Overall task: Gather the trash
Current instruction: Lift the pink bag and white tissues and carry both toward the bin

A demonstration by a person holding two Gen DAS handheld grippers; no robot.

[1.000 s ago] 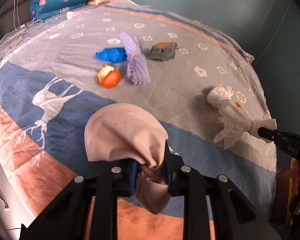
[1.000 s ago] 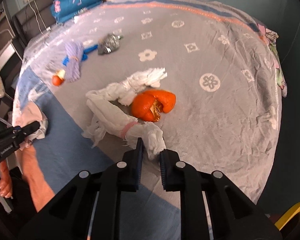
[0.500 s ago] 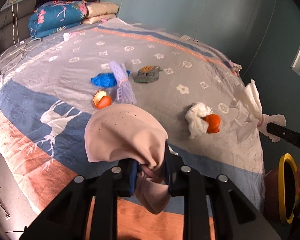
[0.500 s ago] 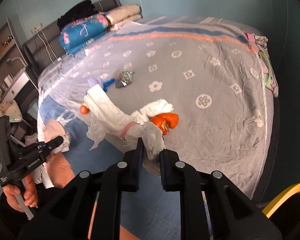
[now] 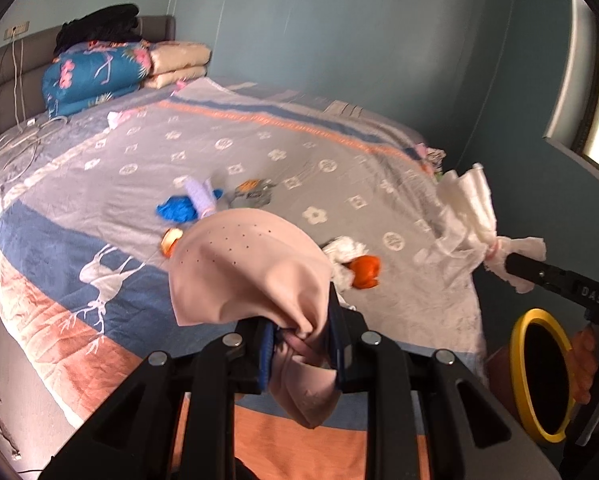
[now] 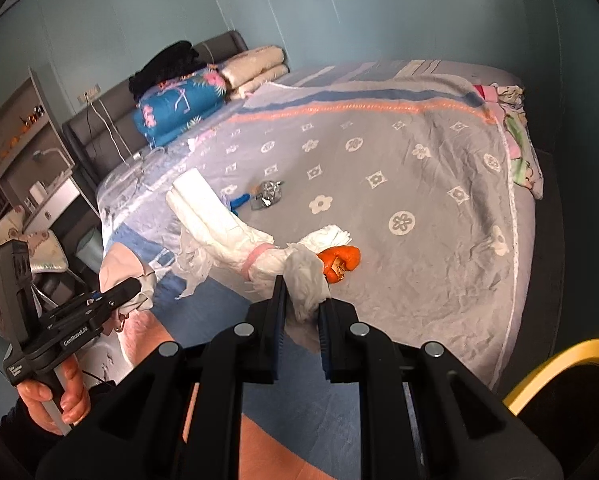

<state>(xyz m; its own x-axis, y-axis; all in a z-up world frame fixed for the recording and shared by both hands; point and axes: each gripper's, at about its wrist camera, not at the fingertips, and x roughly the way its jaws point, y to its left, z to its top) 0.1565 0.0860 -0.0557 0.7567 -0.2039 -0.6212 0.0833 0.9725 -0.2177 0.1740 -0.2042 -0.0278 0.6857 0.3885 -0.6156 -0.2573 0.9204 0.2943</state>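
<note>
My left gripper (image 5: 301,346) is shut on a pink perforated cloth (image 5: 251,272) and holds it above the bed's near edge; it also shows in the right wrist view (image 6: 137,290). My right gripper (image 6: 303,312) is shut on a white tied plastic bundle (image 6: 219,228), lifted off the bed; the bundle also shows in the left wrist view (image 5: 469,216). On the bed lie an orange peel (image 5: 363,272) beside a white tissue (image 5: 345,250), a blue scrap (image 5: 175,210), a purple bundle (image 5: 199,196), a silver wrapper (image 5: 255,194) and another orange piece (image 5: 169,240).
A bin with a yellow rim (image 5: 539,376) stands on the floor at the bed's right corner, below the right gripper; its rim shows in the right wrist view (image 6: 559,364). Folded quilts (image 5: 99,76) lie at the headboard. Shelves (image 6: 23,140) stand at the left.
Both grippers have pulled back and up from the bed with their loads. The white bundle has risen off the bedspread and now hangs near the yellow-rimmed bin.
</note>
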